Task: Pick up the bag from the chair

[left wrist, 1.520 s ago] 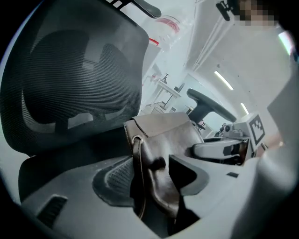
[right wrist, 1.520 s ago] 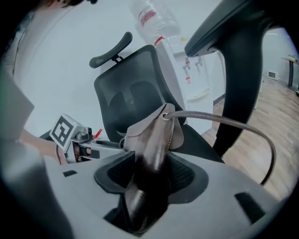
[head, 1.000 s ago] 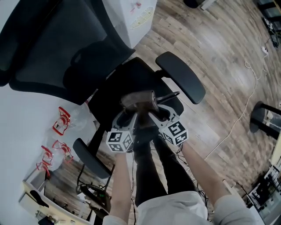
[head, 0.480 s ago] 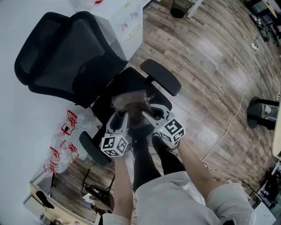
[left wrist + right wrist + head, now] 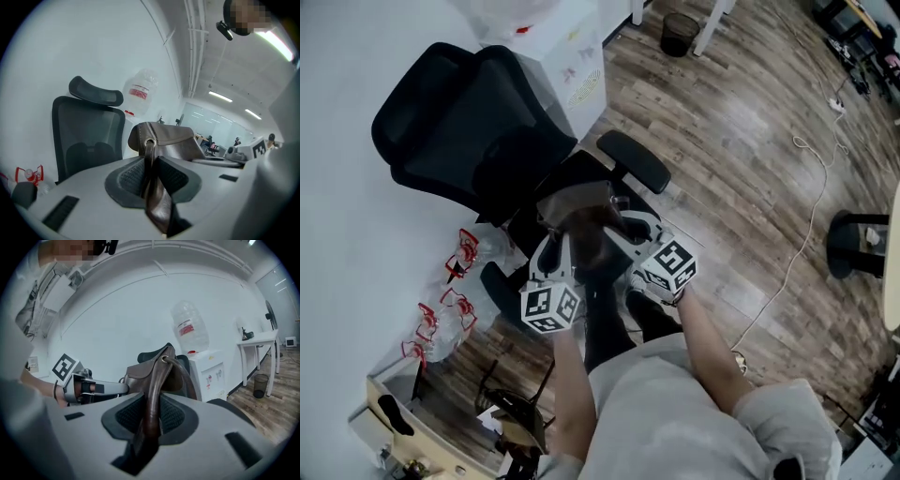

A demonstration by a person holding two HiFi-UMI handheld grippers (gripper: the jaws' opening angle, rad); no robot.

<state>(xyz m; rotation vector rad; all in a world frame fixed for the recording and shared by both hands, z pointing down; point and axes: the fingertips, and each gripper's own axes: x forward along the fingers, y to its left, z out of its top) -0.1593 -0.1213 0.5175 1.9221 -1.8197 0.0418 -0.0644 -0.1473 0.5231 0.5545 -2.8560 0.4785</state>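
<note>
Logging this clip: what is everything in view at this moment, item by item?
bag: one, brown leather, held over the chair seat
office chair: one, black, against the white wall
water dispenser: one, white, behind the chair, clear bottle on top
red-and-clear items: several, on the floor left of the chair, too small to identify
waste bin: one, dark, on the wood floor by white table legs
left gripper: grey, shut on the bag's strap
right gripper: grey, shut on the bag's strap

Bright, even ceiling light; gripper views fisheye-warped with dark corners, foreground soft
</note>
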